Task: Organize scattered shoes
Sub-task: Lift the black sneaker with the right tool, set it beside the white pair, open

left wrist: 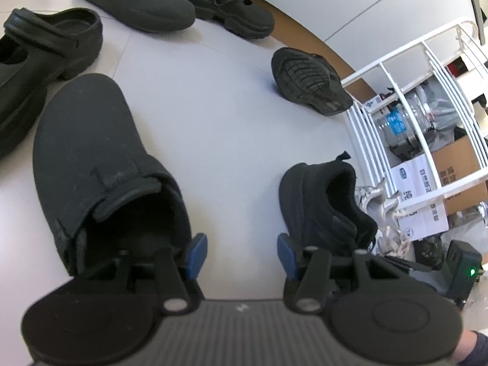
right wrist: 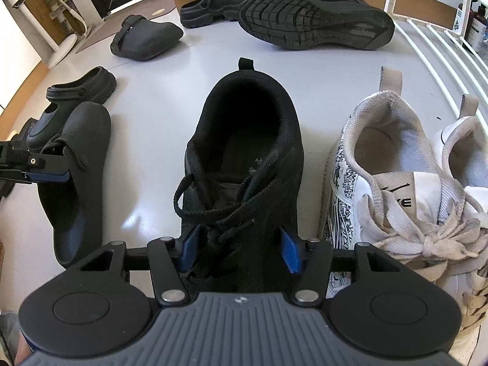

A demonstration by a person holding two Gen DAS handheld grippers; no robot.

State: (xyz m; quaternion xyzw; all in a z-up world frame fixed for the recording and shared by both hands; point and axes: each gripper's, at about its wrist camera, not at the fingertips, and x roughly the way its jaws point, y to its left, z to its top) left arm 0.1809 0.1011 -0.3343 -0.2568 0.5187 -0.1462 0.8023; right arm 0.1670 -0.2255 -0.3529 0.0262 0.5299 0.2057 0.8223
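My right gripper (right wrist: 241, 250) is shut on the black lace-up sneaker (right wrist: 244, 140), its blue pads pressing both sides at the laces; the sneaker stands upright on the pale floor with its heel pointing away. Its mate (right wrist: 314, 21) lies beyond with the sole showing. My left gripper (left wrist: 242, 254) is open over bare floor. Its left finger (left wrist: 198, 253) sits right beside the heel opening of a plain black clog (left wrist: 91, 158). The black sneaker (left wrist: 323, 201) is to its right.
Several more black clogs lie around: a strapped one (left wrist: 134, 0) and two chunky ones (left wrist: 228, 6) (left wrist: 45, 48). A white sneaker pair (right wrist: 396, 183) stands right of the black sneaker. A white wire rack (right wrist: 442, 45) with boxes borders the right side.
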